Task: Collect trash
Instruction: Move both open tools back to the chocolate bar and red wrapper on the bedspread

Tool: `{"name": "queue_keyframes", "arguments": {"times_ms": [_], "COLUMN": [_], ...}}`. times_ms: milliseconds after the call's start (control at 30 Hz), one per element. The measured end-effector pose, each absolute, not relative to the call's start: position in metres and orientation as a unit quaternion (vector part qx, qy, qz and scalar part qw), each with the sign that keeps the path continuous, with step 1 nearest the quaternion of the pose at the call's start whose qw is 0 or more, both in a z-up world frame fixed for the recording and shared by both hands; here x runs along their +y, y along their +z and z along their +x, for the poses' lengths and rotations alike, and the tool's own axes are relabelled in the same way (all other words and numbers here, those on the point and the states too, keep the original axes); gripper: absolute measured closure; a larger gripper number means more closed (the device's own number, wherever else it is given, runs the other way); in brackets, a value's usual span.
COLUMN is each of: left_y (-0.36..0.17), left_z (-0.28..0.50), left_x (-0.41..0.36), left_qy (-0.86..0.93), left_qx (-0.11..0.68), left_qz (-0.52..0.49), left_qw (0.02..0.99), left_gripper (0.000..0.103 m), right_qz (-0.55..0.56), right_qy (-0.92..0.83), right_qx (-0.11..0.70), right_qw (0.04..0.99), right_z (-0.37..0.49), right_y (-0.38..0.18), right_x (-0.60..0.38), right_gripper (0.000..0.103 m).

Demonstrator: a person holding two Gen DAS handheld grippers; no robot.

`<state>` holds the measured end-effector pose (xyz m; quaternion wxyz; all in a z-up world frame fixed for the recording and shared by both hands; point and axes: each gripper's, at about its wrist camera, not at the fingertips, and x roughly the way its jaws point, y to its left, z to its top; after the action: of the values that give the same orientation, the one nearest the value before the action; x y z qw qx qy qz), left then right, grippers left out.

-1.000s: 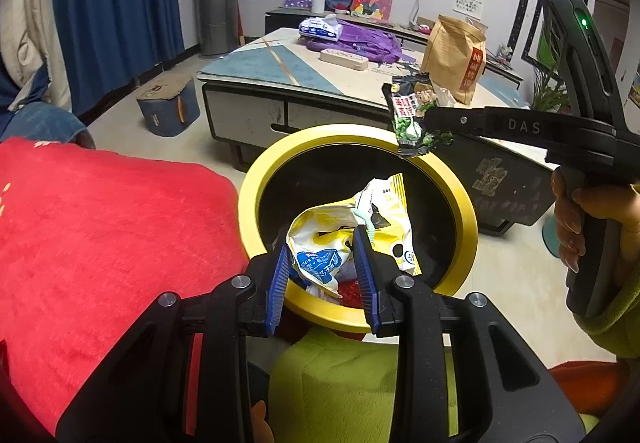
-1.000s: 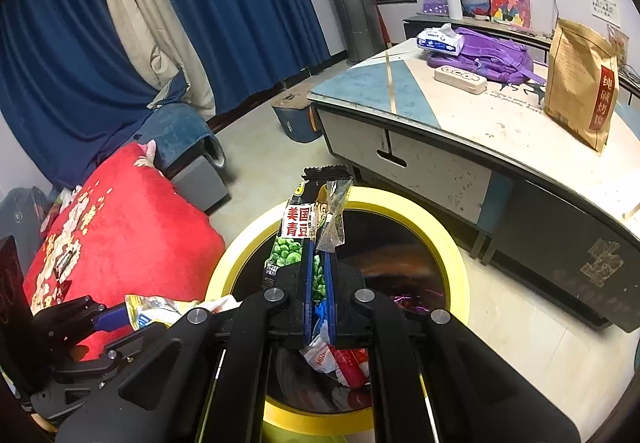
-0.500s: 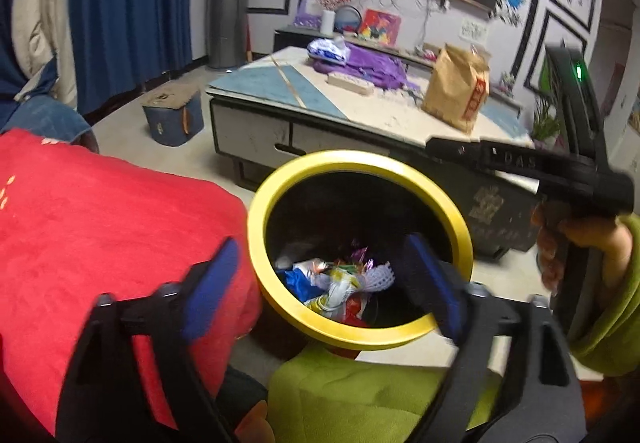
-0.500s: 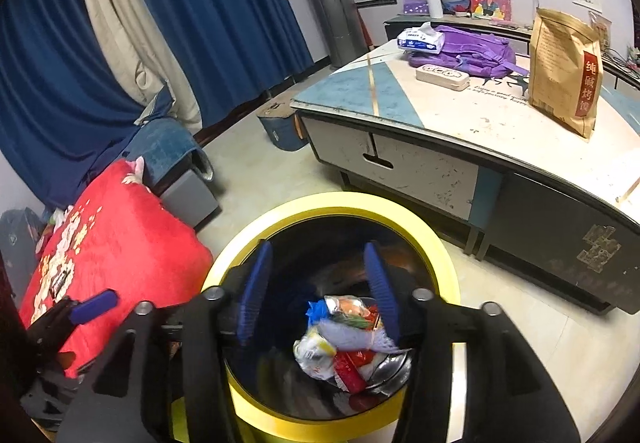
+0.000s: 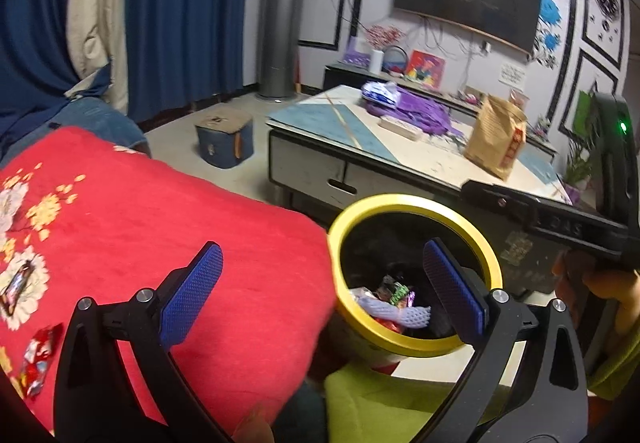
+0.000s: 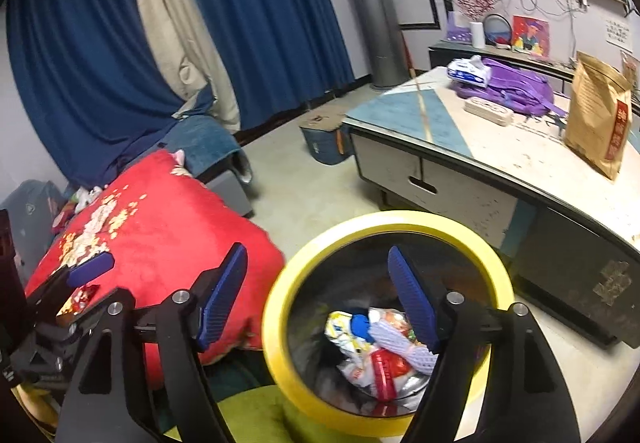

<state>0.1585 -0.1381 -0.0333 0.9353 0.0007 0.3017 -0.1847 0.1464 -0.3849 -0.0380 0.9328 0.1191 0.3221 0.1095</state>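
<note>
A bin with a yellow rim [image 5: 416, 203] [image 6: 400, 219] stands on the floor and holds a heap of wrappers [image 5: 394, 301] [image 6: 380, 343]. My left gripper [image 5: 320, 255] hangs over the edge of the red blanket [image 5: 160, 223], just left of the bin. Its jaws are opening and nothing is between them. My right gripper [image 6: 316, 255] is above the bin's left rim, its jaws also opening and empty. A red and white wrapper [image 5: 38, 355] lies on the blanket at the far left. The right gripper's body [image 5: 560, 223] shows at the right, held by a hand.
A low coffee table [image 6: 460, 147] stands behind the bin with a brown paper bag [image 6: 600, 119] and a purple backpack [image 6: 516, 91]. A blue box [image 5: 224, 139] sits on the floor. Blue curtains [image 6: 260, 23] hang at the back. Green fabric [image 5: 380, 403] lies below.
Both grippers opened and let go of their packets, a yellow and white bag and a green pea packet, which now lie in the bin. Both views have swung left and up towards the blanket.
</note>
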Motion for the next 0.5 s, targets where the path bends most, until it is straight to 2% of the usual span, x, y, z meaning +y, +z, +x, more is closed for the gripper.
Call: {"name": "queue_keyframes", "arguments": {"times_ms": [500], "left_y": [-0.011], "left_z": [0.151], "left_x": [-0.041], "left_qy": [-0.088], "left_qx": [0.266], "left_qz": [-0.054], "left_qw": [0.959], "left_gripper": [0.011], "right_qz": [0.08], "right_qy": [0.172], "right_qx": [0.318], "right_qw": [0.929], "right_z": [0.141], "right_y": [-0.018], "right_x": [-0.299], "right_gripper": [0.026]}}
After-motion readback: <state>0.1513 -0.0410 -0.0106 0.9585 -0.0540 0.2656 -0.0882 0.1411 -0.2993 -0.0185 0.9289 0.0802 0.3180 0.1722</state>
